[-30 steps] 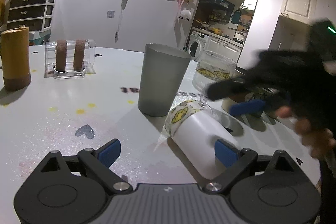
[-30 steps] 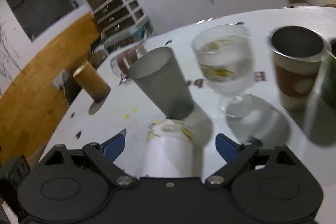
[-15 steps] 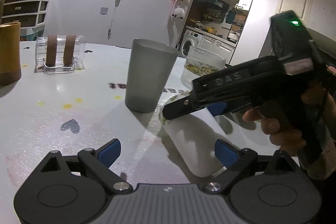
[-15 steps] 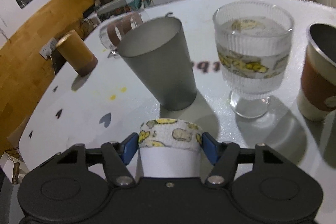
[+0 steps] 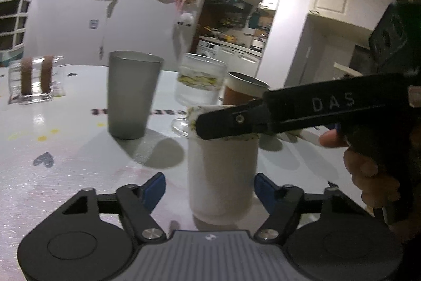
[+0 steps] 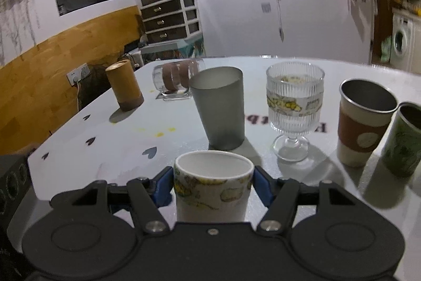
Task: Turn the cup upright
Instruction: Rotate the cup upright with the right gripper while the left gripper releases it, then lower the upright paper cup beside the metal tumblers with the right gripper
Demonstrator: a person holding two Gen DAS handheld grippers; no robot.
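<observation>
Right gripper [image 6: 213, 187] clamped on banded rim of white cup [image 6: 212, 186]; cup upright, mouth up, base on white table [image 6: 126, 133]; left gripper [image 5: 209, 187] spread wide, pads apart from cup [image 5: 222, 175] walls; grey tumbler [image 6: 219, 109] at 12 o'clock beyond cup; ribbed goblet [image 6: 294, 107] at 1 o'clock; sleeved steel cup [image 6: 364, 123] at 2 o'clock.

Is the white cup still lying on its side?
No, in the right wrist view the white cup stands with its open mouth up, gripped at the rim band by the right tool.
</observation>
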